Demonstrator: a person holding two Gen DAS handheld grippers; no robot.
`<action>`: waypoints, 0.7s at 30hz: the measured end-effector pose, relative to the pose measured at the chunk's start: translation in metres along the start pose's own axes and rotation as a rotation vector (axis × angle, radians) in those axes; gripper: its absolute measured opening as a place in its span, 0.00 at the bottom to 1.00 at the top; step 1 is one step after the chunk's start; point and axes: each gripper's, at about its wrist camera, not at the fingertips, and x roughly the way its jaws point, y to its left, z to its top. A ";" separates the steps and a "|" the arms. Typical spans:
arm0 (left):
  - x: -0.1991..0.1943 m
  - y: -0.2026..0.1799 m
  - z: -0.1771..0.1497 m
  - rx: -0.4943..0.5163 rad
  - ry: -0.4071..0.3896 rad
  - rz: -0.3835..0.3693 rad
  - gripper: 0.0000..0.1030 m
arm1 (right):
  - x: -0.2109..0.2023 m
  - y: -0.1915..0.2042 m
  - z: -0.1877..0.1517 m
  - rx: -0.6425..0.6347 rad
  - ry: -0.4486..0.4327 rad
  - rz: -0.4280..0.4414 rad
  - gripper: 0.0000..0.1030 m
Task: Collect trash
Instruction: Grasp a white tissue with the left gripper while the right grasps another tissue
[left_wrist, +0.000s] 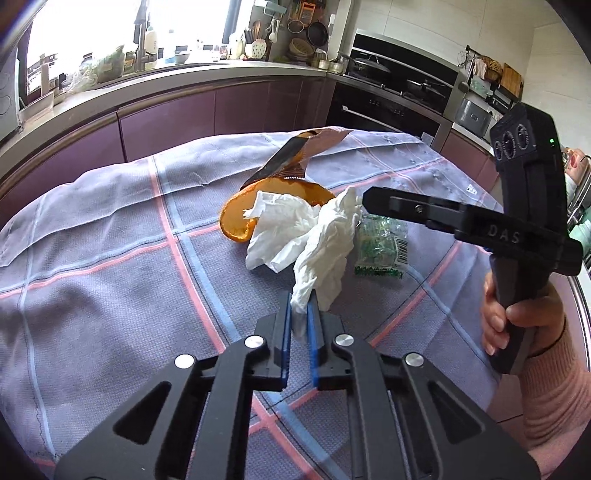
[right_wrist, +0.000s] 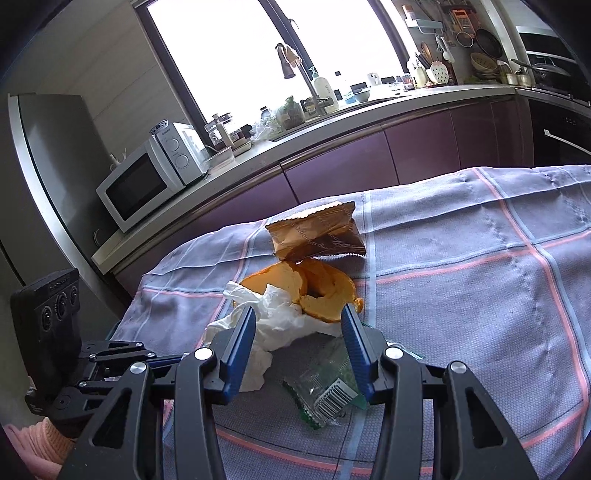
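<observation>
My left gripper (left_wrist: 299, 308) is shut on the near corner of a crumpled white tissue (left_wrist: 325, 243), whose corner sits pinched between the blue pads. Behind the tissue lie an orange peel (left_wrist: 234, 221) and a brown snack wrapper (left_wrist: 295, 155). A clear green-printed plastic wrapper (left_wrist: 380, 247) lies to the right of the tissue. My right gripper (right_wrist: 299, 325) is open and hovers over the pile, with the tissue (right_wrist: 277, 321), the peel (right_wrist: 321, 291) and the plastic wrapper (right_wrist: 325, 395) in the gap. It touches none of them. The brown wrapper (right_wrist: 317, 232) lies beyond.
Everything rests on a table under a lavender cloth (left_wrist: 110, 277) with pink and blue lines. A hand (left_wrist: 517, 314) holds the right gripper's handle. Purple cabinets and a counter with a microwave (right_wrist: 147, 184) curve behind; a fridge (right_wrist: 55, 166) stands left and an oven (left_wrist: 391, 107) right.
</observation>
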 end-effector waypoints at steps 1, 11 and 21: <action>-0.005 0.001 -0.002 0.004 -0.007 -0.004 0.08 | 0.001 0.001 0.000 0.000 0.001 0.005 0.45; -0.045 0.025 -0.028 -0.018 -0.026 0.030 0.08 | 0.009 0.014 0.000 -0.018 0.019 0.017 0.46; -0.073 0.053 -0.047 -0.083 -0.052 0.073 0.08 | 0.035 0.025 0.006 -0.050 0.081 -0.023 0.52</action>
